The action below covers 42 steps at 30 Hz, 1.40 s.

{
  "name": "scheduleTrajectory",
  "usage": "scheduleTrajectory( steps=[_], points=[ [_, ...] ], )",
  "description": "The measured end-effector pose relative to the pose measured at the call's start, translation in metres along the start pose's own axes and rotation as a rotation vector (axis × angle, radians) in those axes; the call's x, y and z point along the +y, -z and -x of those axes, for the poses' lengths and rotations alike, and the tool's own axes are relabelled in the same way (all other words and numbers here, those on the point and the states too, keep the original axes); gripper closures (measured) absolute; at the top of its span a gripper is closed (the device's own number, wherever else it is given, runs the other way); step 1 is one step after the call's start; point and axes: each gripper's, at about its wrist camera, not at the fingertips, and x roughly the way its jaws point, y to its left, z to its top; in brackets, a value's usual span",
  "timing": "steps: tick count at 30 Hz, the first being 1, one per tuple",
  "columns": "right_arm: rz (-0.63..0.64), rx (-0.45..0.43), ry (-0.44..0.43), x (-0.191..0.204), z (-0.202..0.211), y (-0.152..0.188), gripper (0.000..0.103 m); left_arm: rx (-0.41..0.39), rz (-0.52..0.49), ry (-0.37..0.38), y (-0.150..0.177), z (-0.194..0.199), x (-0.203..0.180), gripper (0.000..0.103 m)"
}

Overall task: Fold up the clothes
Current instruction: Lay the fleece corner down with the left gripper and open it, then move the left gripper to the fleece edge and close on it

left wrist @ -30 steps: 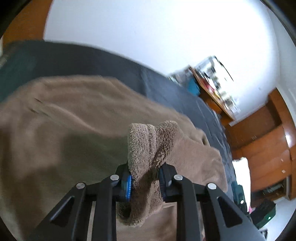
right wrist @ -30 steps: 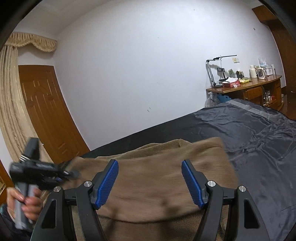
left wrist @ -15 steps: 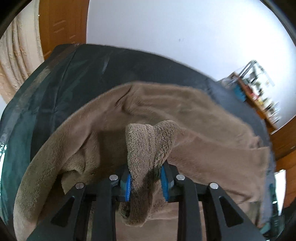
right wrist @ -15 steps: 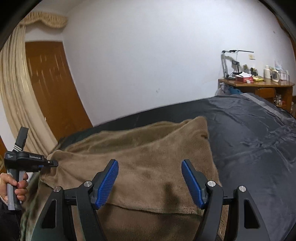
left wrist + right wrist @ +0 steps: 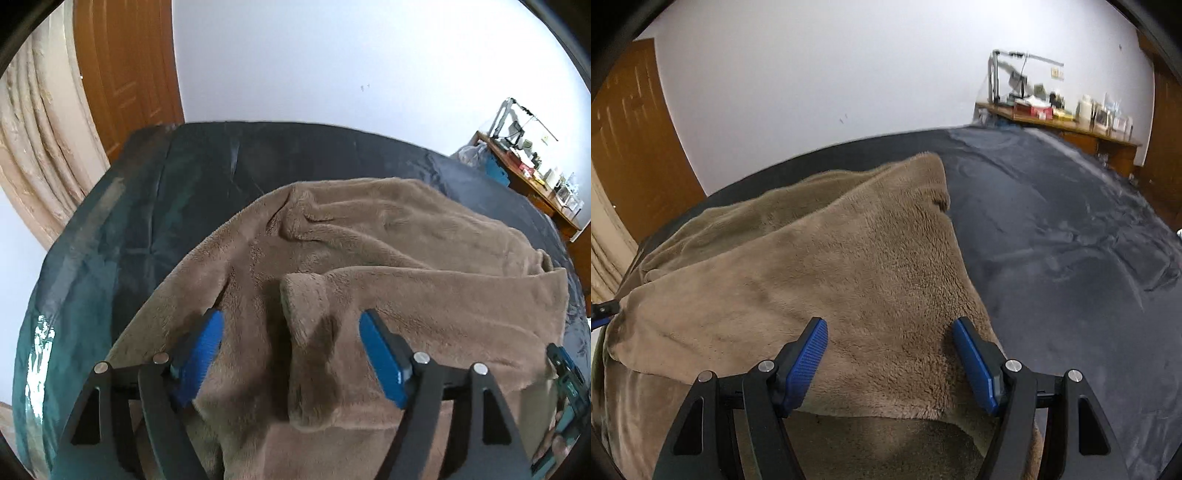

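Opening as you look, the left gripper [image 5: 288,354] has its blue ribbed pads spreading apart, with a bunched corner of the plush brown fleece garment [image 5: 369,258] standing loose between them, touching neither pad. That corner sits where it does because this looks like the end of a fold: the upper layer's edge runs from the corner toward three o'clock across the lower layer. The garment lies spread on the dark, slightly glossy bed cover [image 5: 155,206], with bare cover showing from nine round to twelve o'clock in your left view.

Your right gripper [image 5: 890,354] hangs with jaws apart and nothing between them, poised above the fleece near its right edge, probably ready to take the next corner or smooth the layer. The pile is thick and soft, so it holds rounded ridges rather than sharp creases; judge that the folded edge may spring up unless pressed flat.
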Motion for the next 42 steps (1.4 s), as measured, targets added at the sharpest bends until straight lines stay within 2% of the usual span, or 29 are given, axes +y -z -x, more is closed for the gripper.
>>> scheduleTrajectory(
  steps=[2, 4, 8, 10, 12, 16, 24, 29, 33, 36, 42],
  points=[
    [0.035, 0.009, 0.029, 0.005, -0.002, 0.001, 0.029, 0.0, -0.041, 0.03, 0.006, 0.0, -0.012, 0.023],
    [0.088, 0.03, 0.052, 0.014, -0.005, 0.002, 0.021, 0.018, -0.095, 0.052, 0.014, -0.005, -0.028, 0.023],
    [0.14, 0.047, 0.077, 0.024, -0.011, 0.001, 0.018, 0.07, -0.147, -0.021, 0.028, -0.03, -0.046, 0.023],
    [0.139, 0.05, 0.072, 0.024, -0.012, 0.001, 0.018, 0.085, -0.132, -0.038, 0.031, -0.045, -0.047, 0.019],
    [0.148, 0.053, 0.078, 0.025, -0.013, 0.001, 0.018, 0.065, -0.122, -0.037, 0.032, -0.049, -0.043, 0.015],
    [0.152, 0.056, 0.082, 0.029, -0.016, 0.0, 0.017, 0.052, -0.083, -0.005, 0.033, -0.054, -0.032, 0.006],
    [0.154, 0.059, 0.086, 0.032, -0.019, -0.001, 0.016, 0.027, -0.067, -0.006, 0.041, -0.051, -0.028, 0.005],
    [0.152, 0.059, 0.084, 0.037, -0.018, 0.002, 0.015, 0.029, -0.031, 0.005, 0.049, -0.035, -0.023, 0.005],
    [0.172, 0.062, 0.104, 0.043, -0.019, 0.003, 0.013, 0.003, 0.011, 0.048, 0.067, -0.012, -0.012, 0.005],
    [0.149, 0.066, 0.084, 0.04, -0.02, 0.003, 0.011, -0.019, 0.05, 0.083, 0.081, 0.007, 0.001, 0.005],
    [0.165, 0.066, 0.099, 0.043, -0.02, 0.004, 0.011, -0.067, 0.126, 0.06, 0.119, 0.055, 0.058, 0.005]
  ],
)
